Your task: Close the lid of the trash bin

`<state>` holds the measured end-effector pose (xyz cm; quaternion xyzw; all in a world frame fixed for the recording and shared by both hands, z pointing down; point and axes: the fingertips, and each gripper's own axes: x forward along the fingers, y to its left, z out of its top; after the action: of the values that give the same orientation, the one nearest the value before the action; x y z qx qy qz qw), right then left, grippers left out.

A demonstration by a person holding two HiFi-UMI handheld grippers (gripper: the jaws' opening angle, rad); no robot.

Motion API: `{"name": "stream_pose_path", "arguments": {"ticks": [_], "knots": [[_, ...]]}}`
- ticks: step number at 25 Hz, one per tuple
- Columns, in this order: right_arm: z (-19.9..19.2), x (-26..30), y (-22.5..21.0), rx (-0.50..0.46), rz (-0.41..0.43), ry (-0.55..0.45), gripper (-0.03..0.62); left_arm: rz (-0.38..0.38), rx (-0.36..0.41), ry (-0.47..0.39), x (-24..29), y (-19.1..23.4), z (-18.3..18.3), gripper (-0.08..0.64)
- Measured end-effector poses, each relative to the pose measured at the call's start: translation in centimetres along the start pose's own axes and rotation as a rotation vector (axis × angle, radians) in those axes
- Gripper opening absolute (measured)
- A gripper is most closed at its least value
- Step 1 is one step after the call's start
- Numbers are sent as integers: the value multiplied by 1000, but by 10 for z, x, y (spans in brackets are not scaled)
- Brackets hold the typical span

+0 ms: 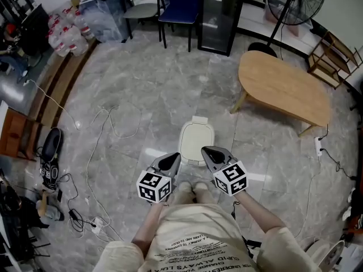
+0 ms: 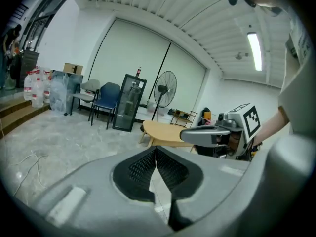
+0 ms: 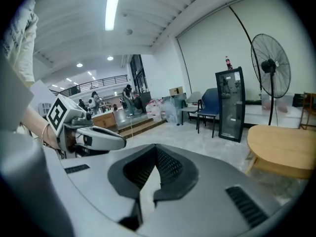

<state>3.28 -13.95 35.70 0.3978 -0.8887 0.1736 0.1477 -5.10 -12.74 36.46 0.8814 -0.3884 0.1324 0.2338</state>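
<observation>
Head view, nearest first: the person's pale printed shirt (image 1: 198, 242). Just beyond it are the left gripper (image 1: 173, 158) and the right gripper (image 1: 207, 151), grey two-jaw tools each carrying a black-and-white marker cube. They are held side by side, near each other and high above the floor. Each gripper's own view shows its ribbed black pads (image 2: 138, 172) pressed together with nothing between them.

Below them are the person's beige shoes (image 1: 193, 190). Just past the toes stands the cream plastic trash bin (image 1: 187, 152), round-cornered, on the grey marble floor (image 1: 142, 95). Its lid (image 1: 197, 137) appears to lie flat over the body, so I judge the closing done or nearly done. Whether it is seated all the way round is too small to tell from this height.

If a final press is needed, the closed tips would serve well as one blunt pusher. It would be best to come straight down on the near-middle of the lid, away from the small tab at its far edge, which is probably the hinge. A light bin on polished stone is likely to slide, so the push should go downward, not forward. One gripper ought to be enough.

Farther out, white cables (image 1: 99, 146) trail on the left and a rounded wooden low table (image 1: 283, 86) sits to the right. A dark glass-door cabinet (image 1: 218, 13), a blue chair (image 1: 178, 4) and a black pedestal fan (image 1: 295, 1) stand well apart from the bin.
</observation>
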Motion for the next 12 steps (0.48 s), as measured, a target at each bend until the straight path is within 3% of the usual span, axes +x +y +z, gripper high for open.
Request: {"name": "stream_pose_path", "arguments": {"ticks": [12], "knots": [[89,-45,-5,8,-27,-236,5,-32,123,-153,-27,-14,73,23]]}}
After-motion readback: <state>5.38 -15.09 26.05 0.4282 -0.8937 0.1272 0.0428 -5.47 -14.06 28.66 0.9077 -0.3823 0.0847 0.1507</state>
